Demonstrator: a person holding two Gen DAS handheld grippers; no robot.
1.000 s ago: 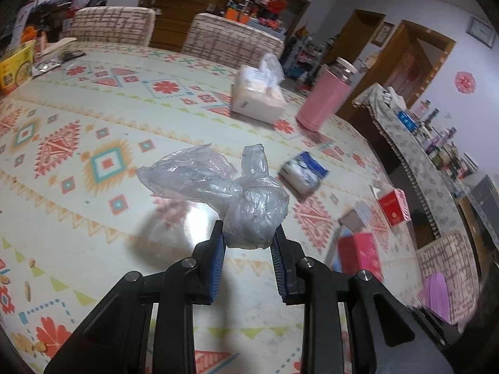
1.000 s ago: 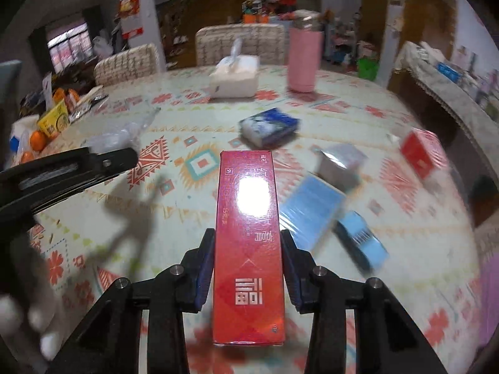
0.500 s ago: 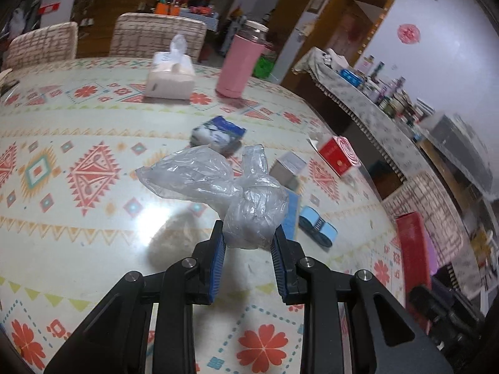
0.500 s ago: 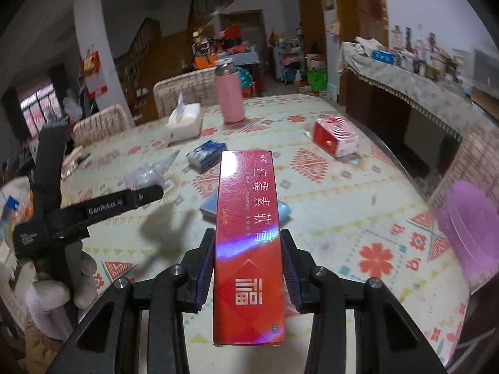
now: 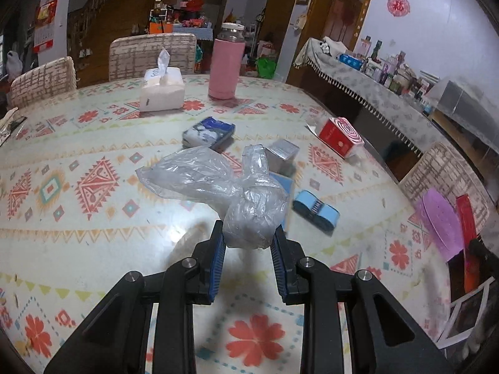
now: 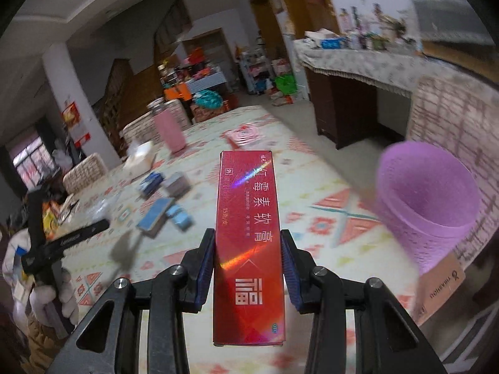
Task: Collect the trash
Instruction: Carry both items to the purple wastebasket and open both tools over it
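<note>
My left gripper [image 5: 248,243] is shut on a crumpled clear plastic bag [image 5: 224,193] and holds it above the patterned table [image 5: 78,218]. My right gripper [image 6: 248,249] is shut on a long red box [image 6: 249,243] with Chinese print, held lengthwise above the table. A purple bin [image 6: 427,205] stands just to the right of the red box, past the table's edge; it also shows at the right of the left wrist view [image 5: 443,224], with the red box [image 5: 467,237] behind it. The left gripper shows at the far left of the right wrist view [image 6: 103,225].
On the table lie a blue-and-white packet [image 5: 209,132], a silver box [image 5: 280,154], a flat blue box [image 5: 285,187], a light-blue box [image 5: 316,210] and a red box [image 5: 340,137]. A tissue box [image 5: 162,92] and a pink flask [image 5: 226,65] stand at the back. Chairs ring the table.
Both grippers have swung to the right with their loads still held. The purple bin has come close on the right of the right wrist view.
</note>
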